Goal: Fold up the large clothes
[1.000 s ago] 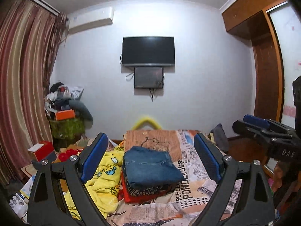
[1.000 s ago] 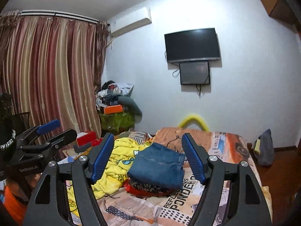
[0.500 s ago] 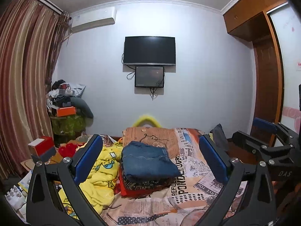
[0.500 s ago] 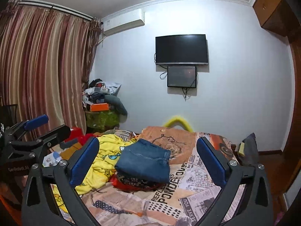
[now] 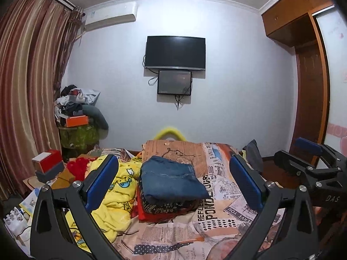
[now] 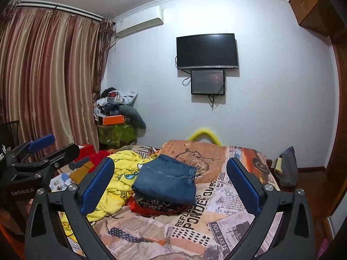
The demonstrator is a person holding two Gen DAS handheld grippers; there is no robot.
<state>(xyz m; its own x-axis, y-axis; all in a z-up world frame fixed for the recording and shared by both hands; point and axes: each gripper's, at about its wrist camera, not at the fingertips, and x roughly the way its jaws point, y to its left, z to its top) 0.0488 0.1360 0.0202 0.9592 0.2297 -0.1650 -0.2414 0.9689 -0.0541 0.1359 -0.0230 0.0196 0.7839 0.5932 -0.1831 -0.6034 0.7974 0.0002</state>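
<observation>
- Left tool (image 5: 173,182) hangs above the bed, its blue pads spread wide apart, gripping nothing.
- Right tool (image 6: 170,181) is the same story: fingers wide apart, nothing between them, held up over the bed.
- Folded jeans (image 5: 171,179) sit on top of a small stack, and both cameras frame them right between the fingers, though neither tool touches them.
- Under the jeans there's a dark patterned garment (image 5: 171,205), and under that a red garment (image 5: 151,213) at the bottom of the pile.
- The stack rests on the bed's newspaper-print sheet (image 5: 216,212), roughly in the middle of the bed.
- Just to the left of the stack, touching it, lies a crumpled yellow cartoon blanket (image 5: 112,203).
- Each tool shows in the other's camera: the right one at the right edge of the left view, the left one at the left edge of the right view.
- On the far wall, a dark television (image 6: 207,51) hangs with a smaller screen (image 6: 207,82) just below it.
</observation>
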